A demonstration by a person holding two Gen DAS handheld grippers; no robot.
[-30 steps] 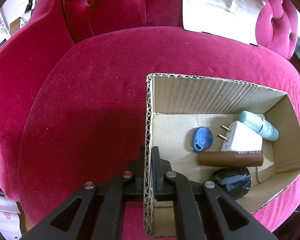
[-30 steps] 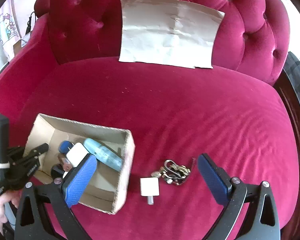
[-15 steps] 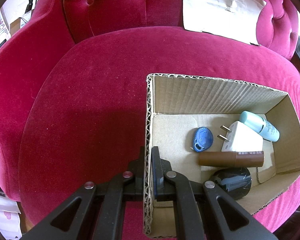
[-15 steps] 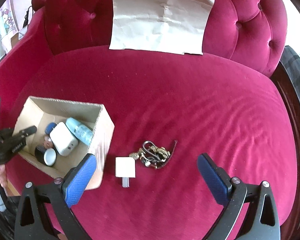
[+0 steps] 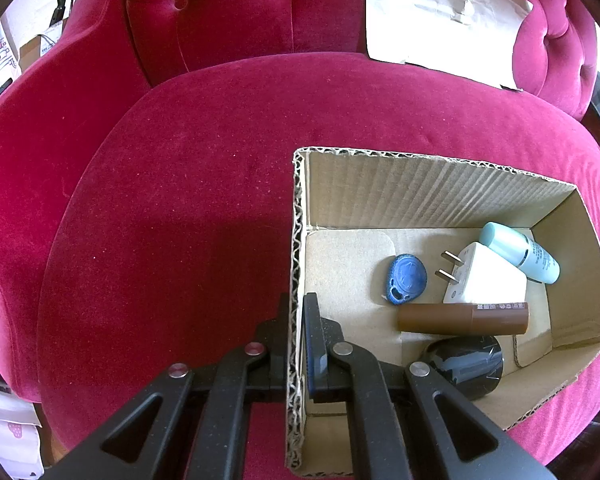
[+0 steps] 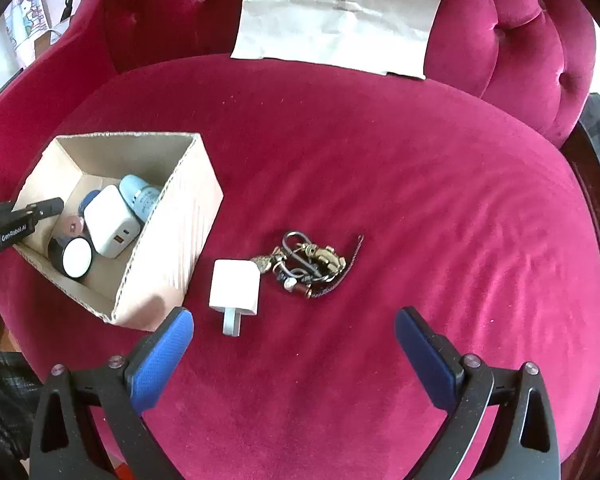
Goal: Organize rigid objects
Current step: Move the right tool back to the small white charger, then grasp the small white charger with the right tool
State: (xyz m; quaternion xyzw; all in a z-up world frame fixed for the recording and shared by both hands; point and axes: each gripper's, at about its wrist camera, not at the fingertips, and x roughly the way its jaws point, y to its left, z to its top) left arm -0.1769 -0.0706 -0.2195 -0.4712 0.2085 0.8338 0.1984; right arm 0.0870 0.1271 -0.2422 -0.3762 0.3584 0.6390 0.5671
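Fingers of the left gripper point(image 5: 298, 332) are clamped on the cardboard box point(image 5: 296, 240) wall, steadying it; the right gripper point(image 6: 294, 344) is held wide open, empty, above the small white charger point(image 6: 235, 290) (key bunch point(image 6: 308, 264) beside it), to be lowered and closed next

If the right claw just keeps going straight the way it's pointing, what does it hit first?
Most likely the bunch of keys, which lies roughly centred ahead of the open right claw. The small white charger sits just left of that line; depth is hard to judge.
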